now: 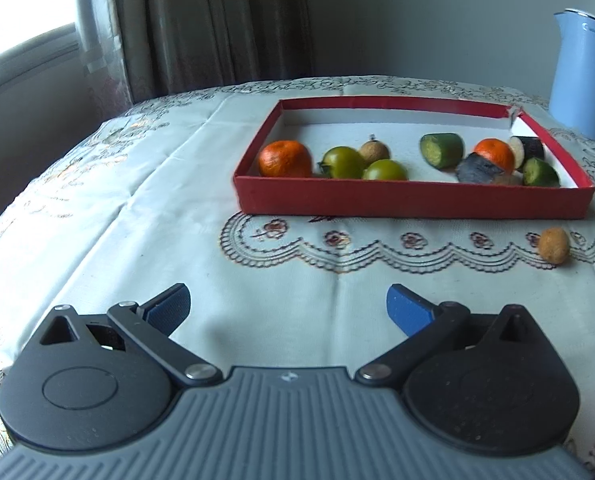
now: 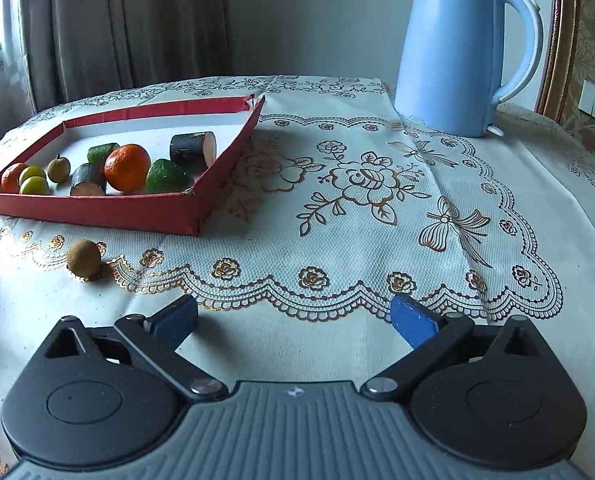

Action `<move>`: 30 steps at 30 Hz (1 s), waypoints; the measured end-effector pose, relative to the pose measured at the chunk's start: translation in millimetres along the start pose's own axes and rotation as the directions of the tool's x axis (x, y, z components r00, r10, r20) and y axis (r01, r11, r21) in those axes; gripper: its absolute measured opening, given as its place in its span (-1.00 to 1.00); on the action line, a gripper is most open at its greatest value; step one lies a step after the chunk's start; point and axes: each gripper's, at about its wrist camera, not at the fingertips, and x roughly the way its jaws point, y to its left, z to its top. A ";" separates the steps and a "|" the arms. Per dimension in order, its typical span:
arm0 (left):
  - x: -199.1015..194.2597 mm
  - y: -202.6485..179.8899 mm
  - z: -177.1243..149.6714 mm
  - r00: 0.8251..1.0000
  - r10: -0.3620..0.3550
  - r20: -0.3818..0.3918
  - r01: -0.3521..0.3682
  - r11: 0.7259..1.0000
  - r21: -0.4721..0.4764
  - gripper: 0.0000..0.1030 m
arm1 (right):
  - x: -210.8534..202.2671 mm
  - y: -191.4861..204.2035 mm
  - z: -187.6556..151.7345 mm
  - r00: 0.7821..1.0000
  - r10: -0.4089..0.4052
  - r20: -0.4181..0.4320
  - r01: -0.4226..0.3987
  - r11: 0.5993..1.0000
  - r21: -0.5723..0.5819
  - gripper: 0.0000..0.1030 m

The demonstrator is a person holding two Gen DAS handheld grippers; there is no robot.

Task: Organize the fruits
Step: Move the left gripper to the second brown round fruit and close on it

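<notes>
Longan point(image 2: 83, 259) lies just outside the red box's point(image 2: 97, 211) front edge, seemingly apart.

Tablecloth point(image 2: 337, 240): red tray point(image 2: 97, 210), longan point(image 2: 83, 259), kettle point(image 2: 453, 60)

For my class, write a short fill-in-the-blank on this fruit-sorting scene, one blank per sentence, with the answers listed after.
1. Most of the fruit lies in a shallow box whose outer walls are coloured ____.
2. One small brown fruit sits outside the box, on the ____.
3. The number of orange tangerines in the box is ____.
4. Both the left gripper and the right gripper are ____ and hold nothing.

Answers: red; tablecloth; two; open
</notes>
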 end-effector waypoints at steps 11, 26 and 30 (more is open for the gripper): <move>-24.4 -104.8 22.5 0.984 -0.147 0.104 0.125 0.974 0.188 1.00 | -3.0 -7.8 0.4 0.999 0.036 0.019 -0.036 0.998 0.043 1.00; 2.9 -128.6 21.5 0.964 -0.264 0.000 0.259 0.946 0.193 0.14 | -7.9 -26.9 -0.6 0.990 0.118 0.074 -0.128 0.981 0.147 1.00; 2.3 -131.7 20.3 0.957 -0.289 0.005 0.281 0.936 0.211 -0.14 | -8.1 -27.3 -1.5 0.990 0.121 0.078 -0.132 0.979 0.153 1.00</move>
